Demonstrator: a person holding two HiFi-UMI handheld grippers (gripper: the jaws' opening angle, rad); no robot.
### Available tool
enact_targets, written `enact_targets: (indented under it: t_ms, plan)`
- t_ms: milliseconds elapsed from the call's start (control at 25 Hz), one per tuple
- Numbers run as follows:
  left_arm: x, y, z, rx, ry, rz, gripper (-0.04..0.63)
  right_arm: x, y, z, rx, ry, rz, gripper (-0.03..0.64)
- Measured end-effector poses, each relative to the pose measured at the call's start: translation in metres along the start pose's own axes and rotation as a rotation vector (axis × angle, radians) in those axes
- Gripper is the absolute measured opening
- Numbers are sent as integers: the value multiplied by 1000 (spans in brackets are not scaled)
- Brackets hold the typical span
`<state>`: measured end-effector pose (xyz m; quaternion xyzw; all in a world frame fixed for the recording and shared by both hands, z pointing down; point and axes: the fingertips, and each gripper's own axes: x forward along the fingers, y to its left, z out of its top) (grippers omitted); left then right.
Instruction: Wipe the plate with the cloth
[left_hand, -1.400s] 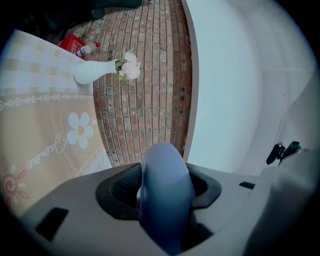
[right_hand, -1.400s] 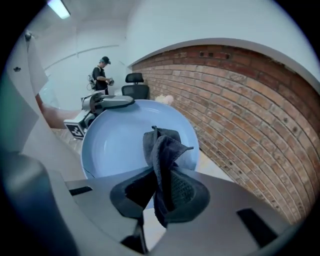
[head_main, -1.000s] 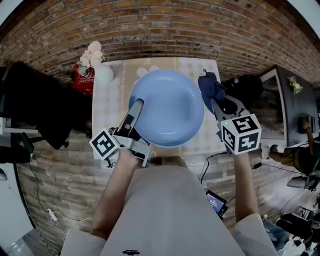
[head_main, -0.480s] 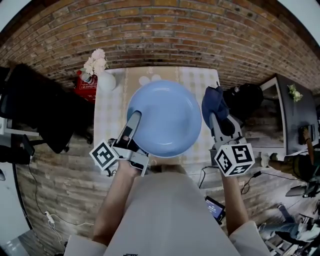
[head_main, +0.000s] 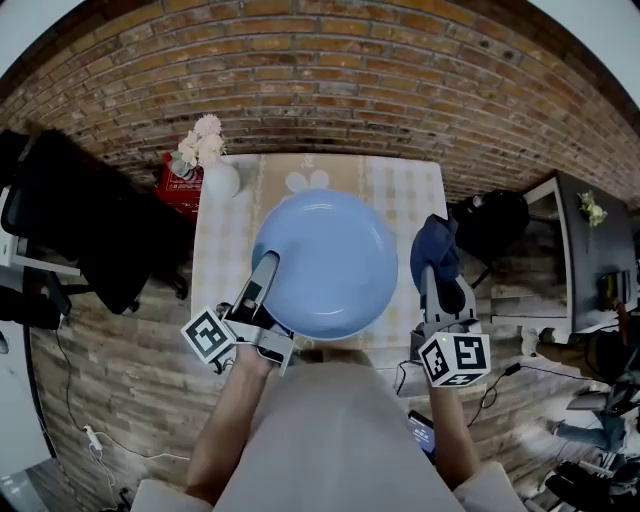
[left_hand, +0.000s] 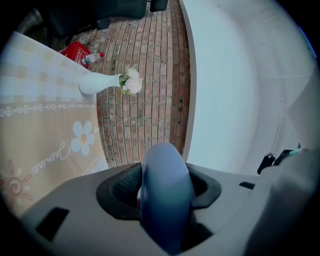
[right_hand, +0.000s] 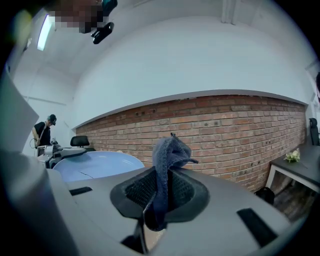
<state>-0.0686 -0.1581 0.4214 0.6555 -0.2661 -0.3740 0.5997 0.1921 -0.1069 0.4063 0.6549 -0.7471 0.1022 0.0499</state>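
Two jaws of the left hand-held gripper (head_main: 266, 268) are clamping the near-left rim of the blue plate (head_main: 330, 255), closed tightly on its edge (the plate is hanging over the middle of the checked tabletop (head_main: 220, 250)). The right hand-held gripper (head_main: 432, 272) is pinching the dark blue cloth (head_main: 437, 240), which is bunching up out of its jaws just beside the plate's right rim, apart from it. A white vase (head_main: 221, 180) with pale flowers is standing at the far-left corner.
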Motion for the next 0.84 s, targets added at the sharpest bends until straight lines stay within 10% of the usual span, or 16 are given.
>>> enact_targets:
  t_ms: [840]
  plan:
    - [-7, 6, 3, 28, -29, 30, 217, -11, -22, -21, 46, 15, -37, 77]
